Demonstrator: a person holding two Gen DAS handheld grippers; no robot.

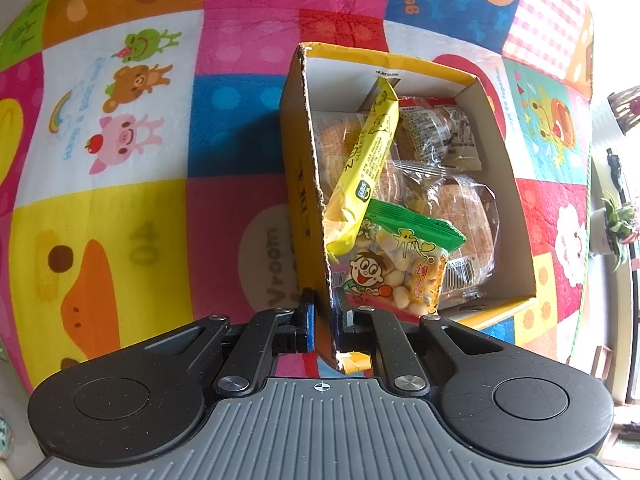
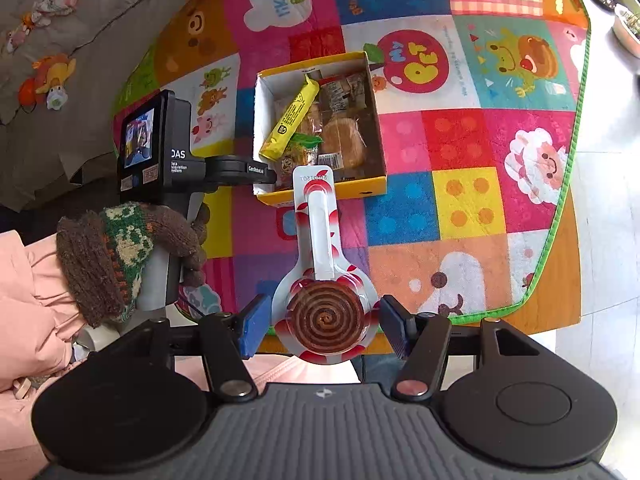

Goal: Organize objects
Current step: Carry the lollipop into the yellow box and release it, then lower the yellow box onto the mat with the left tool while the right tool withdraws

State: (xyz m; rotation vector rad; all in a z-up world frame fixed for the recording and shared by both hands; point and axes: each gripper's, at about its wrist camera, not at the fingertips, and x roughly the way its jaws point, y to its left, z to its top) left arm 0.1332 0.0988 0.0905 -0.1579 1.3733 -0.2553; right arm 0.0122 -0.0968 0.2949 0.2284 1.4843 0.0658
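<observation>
A yellow cardboard box point(image 1: 505, 152) with a white inside stands open on the play mat. It holds a long yellow packet point(image 1: 368, 164), a green-topped snack bag point(image 1: 404, 268) and wrapped buns point(image 1: 464, 216). My left gripper point(image 1: 323, 312) is shut on the box's left wall near its close corner, one pad on each side. In the right wrist view the box point(image 2: 259, 120) lies ahead, with the left gripper point(image 2: 264, 176) at its near-left corner. My right gripper point(image 2: 324, 324) is shut on the round head of a red-and-white spiral lollipop pack point(image 2: 320, 232), held above the mat with its stick end over the box's near edge.
The colourful cartoon play mat point(image 2: 460, 200) ends at a green border point(image 2: 560, 216), with pale tiled floor point(image 2: 600, 280) beyond. Grey bedding with small toys point(image 2: 60, 40) lies at the far left. A knitted glove point(image 2: 120, 248) and pink sleeve point(image 2: 32, 300) hold the left tool. A potted plant point(image 1: 616, 224) stands off the mat.
</observation>
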